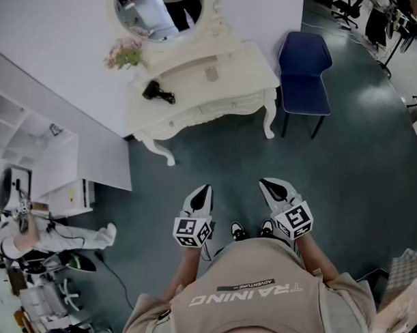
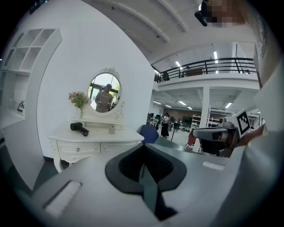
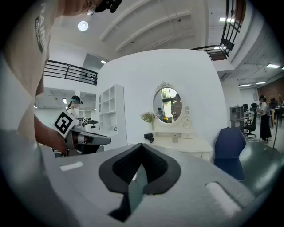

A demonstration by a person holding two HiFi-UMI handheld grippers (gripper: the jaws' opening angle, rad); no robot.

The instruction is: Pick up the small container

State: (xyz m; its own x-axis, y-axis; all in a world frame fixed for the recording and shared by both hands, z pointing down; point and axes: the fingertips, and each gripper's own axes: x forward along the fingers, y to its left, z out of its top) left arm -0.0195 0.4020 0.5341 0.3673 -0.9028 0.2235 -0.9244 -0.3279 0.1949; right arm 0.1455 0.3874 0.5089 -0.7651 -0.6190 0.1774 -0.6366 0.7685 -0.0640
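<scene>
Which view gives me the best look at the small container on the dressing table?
Head view: the small container sits unobstructed on the dressing table, seen from above. Both gripper views show it tiny, below the mirror.

Two grippers [image 1: 203,191] [image 1: 274,188], one dressing table [image 1: 232,85], one blue chair [image 1: 304,60].

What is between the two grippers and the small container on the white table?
Only bare dark floor and the white table's front part lie between the left gripper, the right gripper and the small container. The head view shows it.
</scene>
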